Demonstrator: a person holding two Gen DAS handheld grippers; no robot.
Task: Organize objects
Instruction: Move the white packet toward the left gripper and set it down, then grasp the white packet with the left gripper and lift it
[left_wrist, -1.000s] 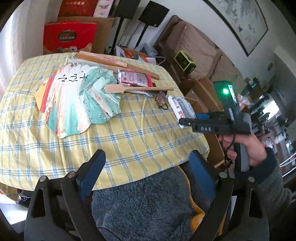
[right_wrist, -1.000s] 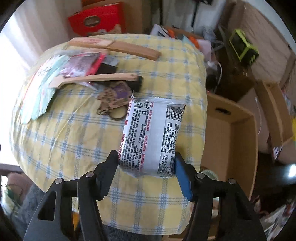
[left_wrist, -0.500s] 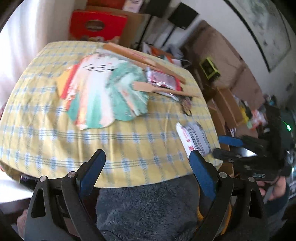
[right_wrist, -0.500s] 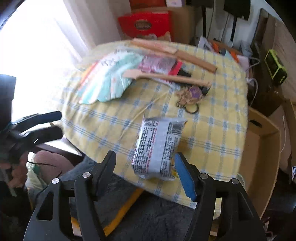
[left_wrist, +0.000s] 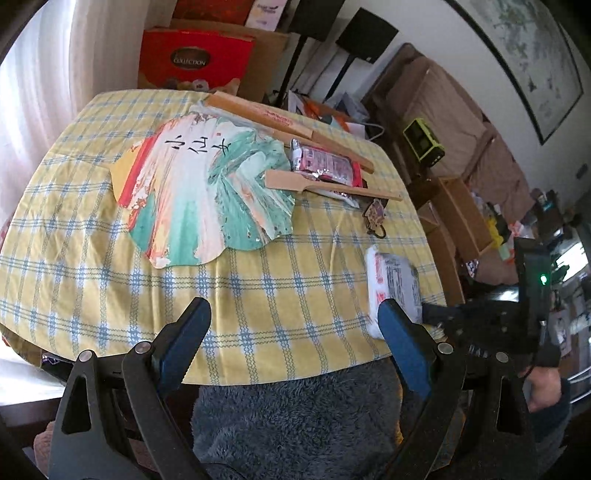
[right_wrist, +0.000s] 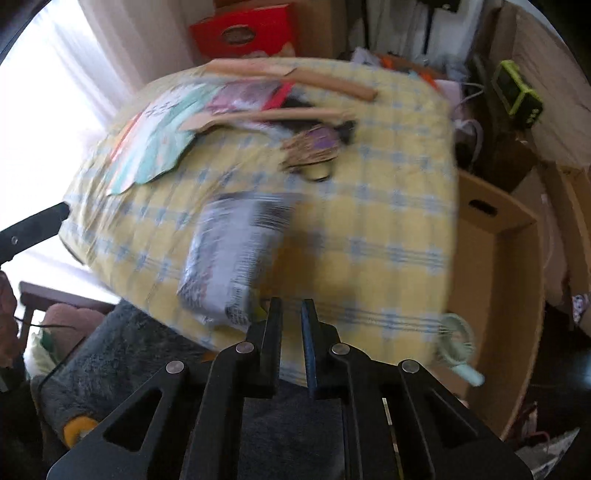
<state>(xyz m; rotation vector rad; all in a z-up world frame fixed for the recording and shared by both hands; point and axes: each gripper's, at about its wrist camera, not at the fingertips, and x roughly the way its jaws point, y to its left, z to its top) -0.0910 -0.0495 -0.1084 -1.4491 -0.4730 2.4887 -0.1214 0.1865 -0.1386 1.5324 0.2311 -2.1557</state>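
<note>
Right gripper (right_wrist: 291, 314) just closed beside packet (right_wrist: 236, 254)

I note the grey-and-white printed snack packet (left_wrist: 395, 284) lying flat and sealed on the yellow checked tablecloth (left_wrist: 258, 295), at its near right edge, apart from the painted fan (left_wrist: 207, 184).

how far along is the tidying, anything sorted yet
Nothing looks sorted yet. The right gripper has just closed with nothing between its jaws, beside the grey packet. The left gripper hangs open and empty. Fan, red packet, wooden paddle and keyring lie loose on the table.
</note>
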